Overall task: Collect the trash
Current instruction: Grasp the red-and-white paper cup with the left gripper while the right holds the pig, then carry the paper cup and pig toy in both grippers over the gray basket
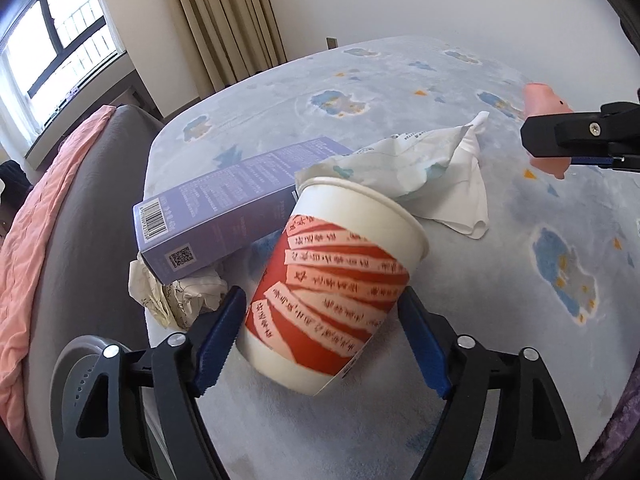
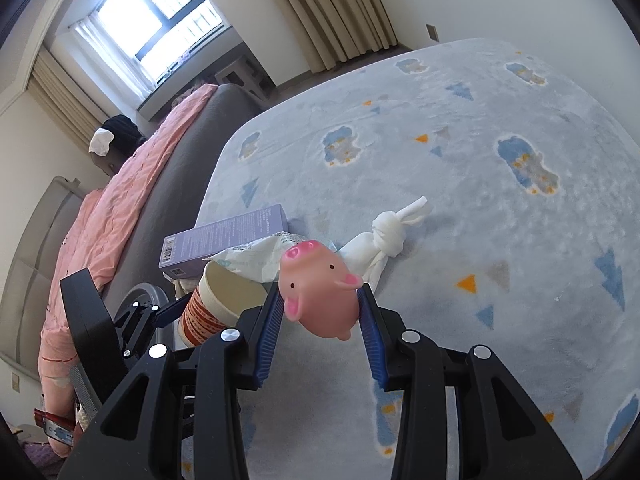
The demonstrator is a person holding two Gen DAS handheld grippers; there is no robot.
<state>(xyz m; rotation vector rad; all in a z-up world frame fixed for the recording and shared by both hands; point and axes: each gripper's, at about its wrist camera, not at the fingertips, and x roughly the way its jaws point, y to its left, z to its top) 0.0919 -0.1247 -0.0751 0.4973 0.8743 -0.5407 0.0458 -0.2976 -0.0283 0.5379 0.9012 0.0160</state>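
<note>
The left tongs bracketed the cup, seemingly unclamped, needing a centred squeeze; the right tongs clamped the pig.

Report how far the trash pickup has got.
Done: nothing visibly binned; no bin in view. In hand: the right gripper is clamped on a pink pig toy; the left gripper straddles the paper cup, tilted on the blanket. Left: purple box, crumpled paper, wrapper, knotted tissue.
</note>
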